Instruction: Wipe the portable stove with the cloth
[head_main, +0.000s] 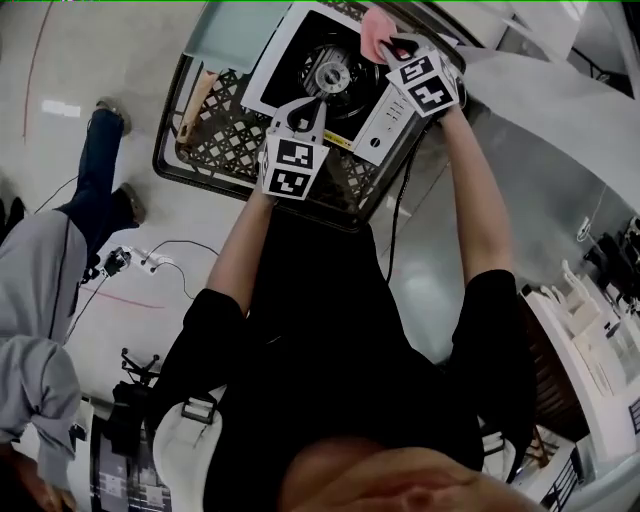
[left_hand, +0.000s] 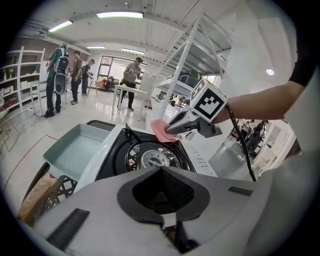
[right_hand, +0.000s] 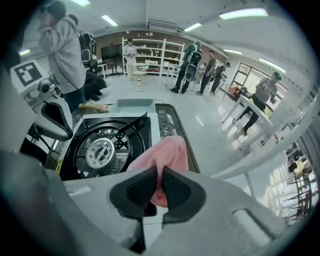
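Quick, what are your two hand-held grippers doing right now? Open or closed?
Left hand-held gripper: closed, holding nothing.
Right hand-held gripper: closed on the pink cloth.

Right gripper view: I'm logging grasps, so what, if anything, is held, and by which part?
The right gripper holds the pink cloth, jaws shut on one bunched end of it.

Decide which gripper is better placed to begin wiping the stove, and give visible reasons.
Right. The right gripper is shut on the pink cloth, over the portable stove beside its burner. The left gripper is shut on nothing, at the stove's near edge.
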